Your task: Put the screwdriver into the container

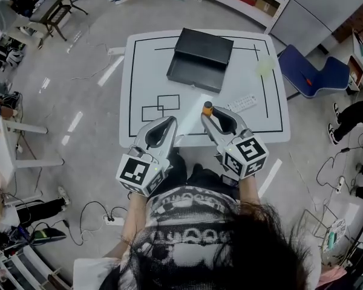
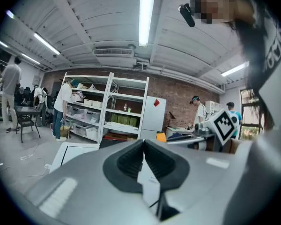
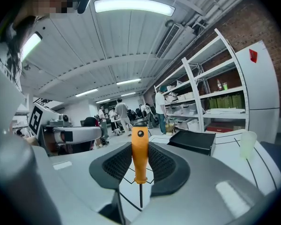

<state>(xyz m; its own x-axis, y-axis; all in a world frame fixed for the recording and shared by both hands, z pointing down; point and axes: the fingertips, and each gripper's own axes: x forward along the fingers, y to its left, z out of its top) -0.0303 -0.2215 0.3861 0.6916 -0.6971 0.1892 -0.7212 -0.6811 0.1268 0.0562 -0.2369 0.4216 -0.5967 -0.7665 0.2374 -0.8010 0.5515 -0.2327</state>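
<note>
An orange-handled screwdriver (image 3: 140,156) stands upright between the pads of my right gripper (image 3: 140,165), which is shut on its handle, with the thin shaft pointing down. In the head view the handle top (image 1: 207,108) pokes up from the right gripper (image 1: 210,118) over the table's near edge. The black open container (image 1: 199,59) sits at the far middle of the white table (image 1: 145,71), well ahead of both grippers; it also shows in the right gripper view (image 3: 194,142). My left gripper (image 1: 168,122) hovers beside the right one, its jaws closed together (image 2: 143,144) with nothing between them.
A pale translucent cup (image 1: 265,66) stands at the table's far right, right of the container. A white remote-like object (image 1: 241,104) lies just ahead of the right gripper. Black lines and squares mark the tabletop. A blue chair (image 1: 311,74) stands off the right side.
</note>
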